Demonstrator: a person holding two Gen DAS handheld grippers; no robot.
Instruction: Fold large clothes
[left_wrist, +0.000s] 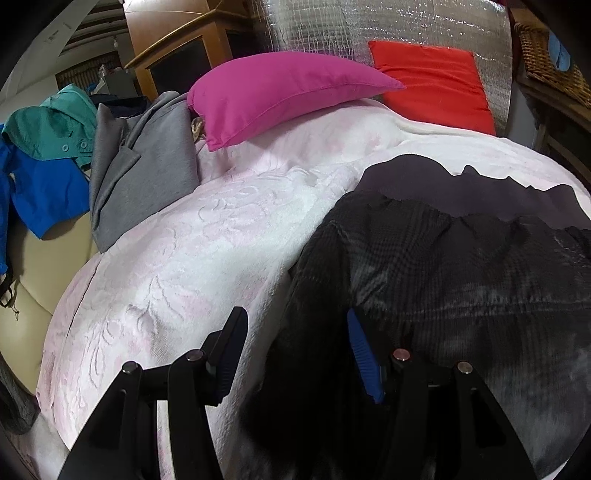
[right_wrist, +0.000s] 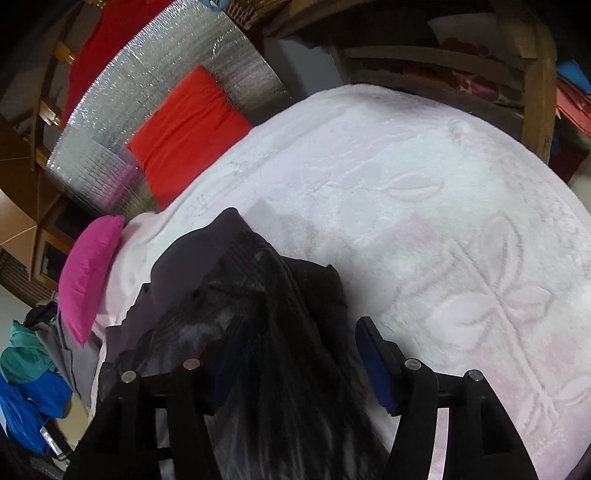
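Observation:
A dark plaid garment (left_wrist: 443, 266) lies spread on the pale pink blanket (left_wrist: 192, 251) covering the bed. My left gripper (left_wrist: 295, 332) hovers over the garment's left edge with its jaws wide apart. Its left finger (left_wrist: 232, 343) is above the blanket and its blue-padded right finger (left_wrist: 364, 354) above the dark cloth. In the right wrist view the same garment (right_wrist: 258, 295) is bunched into a ridge that runs between the jaws of my right gripper (right_wrist: 295, 354). Those jaws stand apart; the right pad (right_wrist: 375, 362) shows clear of the cloth, while the left pad is hidden by fabric.
A magenta pillow (left_wrist: 280, 92) and a red cushion (left_wrist: 436, 81) lie at the head of the bed against a silver foil sheet (left_wrist: 388, 26). Grey (left_wrist: 147, 166), teal (left_wrist: 51, 125) and blue (left_wrist: 40, 188) clothes are heaped at the left. Wooden furniture (right_wrist: 532, 92) stands beyond the bed.

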